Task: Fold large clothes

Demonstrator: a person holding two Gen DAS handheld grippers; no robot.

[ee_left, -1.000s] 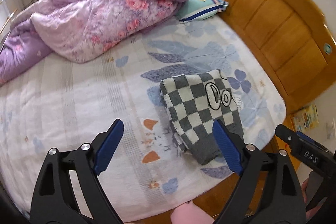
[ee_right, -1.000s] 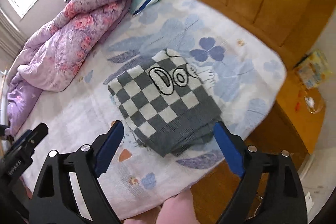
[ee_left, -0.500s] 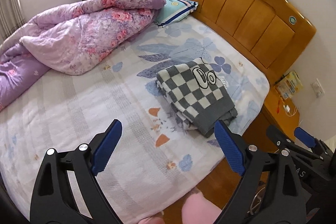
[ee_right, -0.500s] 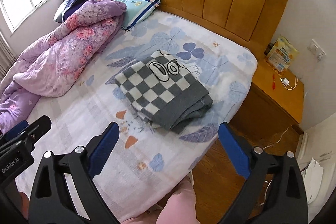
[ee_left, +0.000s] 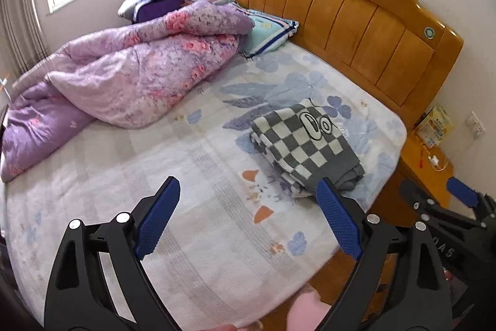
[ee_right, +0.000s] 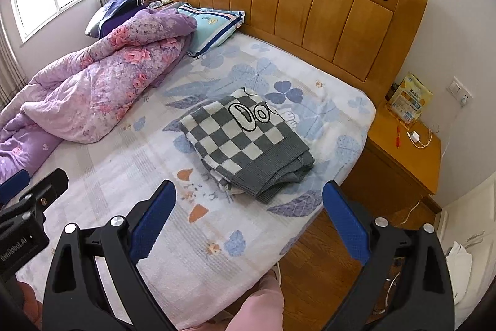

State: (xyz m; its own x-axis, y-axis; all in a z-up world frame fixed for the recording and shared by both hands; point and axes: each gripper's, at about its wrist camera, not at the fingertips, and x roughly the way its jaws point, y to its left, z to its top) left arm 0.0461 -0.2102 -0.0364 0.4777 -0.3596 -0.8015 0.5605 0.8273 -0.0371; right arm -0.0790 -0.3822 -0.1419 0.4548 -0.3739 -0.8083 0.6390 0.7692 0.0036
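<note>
Left wrist view showed the left tongs (ee_left: 248,217) at the bottom of the frame, jaws spread wide with nothing between them, held above the near part of the bed (ee_left: 192,225) and well apart from the cloth. Part of the right tongs (ee_left: 446,203) showed at the lower right edge, over the floor beside the mattress. Right wrist view had the right tongs (ee_right: 249,224) at the bottom as well, jaws likewise wide apart and empty, raised over the bed's near corner, with the left tongs (ee_right: 28,200) at the lower left edge. A pink sleeve (ee_right: 263,300) filled the bottom centre. The folded checkered sweater (ee_right: 245,141) lay flat on the floral sheet in the middle of that frame, touched by neither tool. A purple flowered quilt (ee_right: 93,95) was heaped at the left, a striped pillow (ee_right: 210,24) against the wooden headboard (ee_right: 297,2), and a nightstand (ee_right: 406,151) stood at the right.
</note>
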